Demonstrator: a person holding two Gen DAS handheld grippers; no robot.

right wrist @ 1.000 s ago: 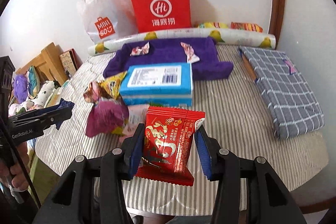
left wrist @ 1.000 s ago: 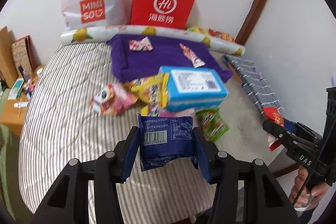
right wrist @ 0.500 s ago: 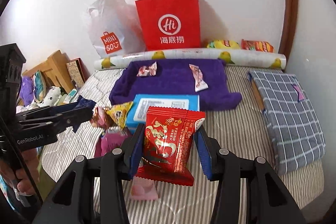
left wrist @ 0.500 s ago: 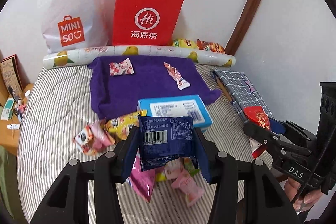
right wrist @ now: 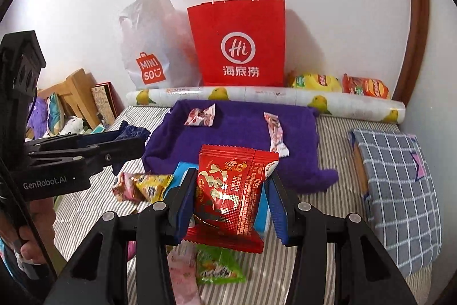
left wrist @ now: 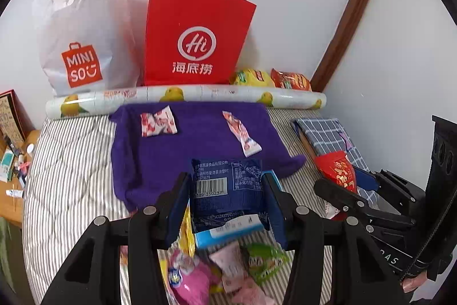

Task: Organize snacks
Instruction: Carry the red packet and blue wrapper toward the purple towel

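Gripping a blue packet [left wrist: 227, 192], the left gripper [left wrist: 227, 207] is hovering over the purple cloth [left wrist: 197, 142]. Right gripper [right wrist: 232, 199] is clamping a red packet [right wrist: 231, 190]

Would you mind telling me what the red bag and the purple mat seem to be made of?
The red bag looks like matte paper: stiff flat panels, sharp folds, twisted white cord handles. The purple mat appears to be soft fuzzy fabric, perhaps a towel or fleece, with limp rumpled edges.

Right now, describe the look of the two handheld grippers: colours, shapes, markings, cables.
Both are matte black plastic clamps with angular, triangulated arms, silver pivot screws and blue finger pads. The left gripper carries white "GenRobot.AI" lettering on its side; the right gripper shows white letters "DAS". A thin black cable runs beside each handle. No sleeves are visible.
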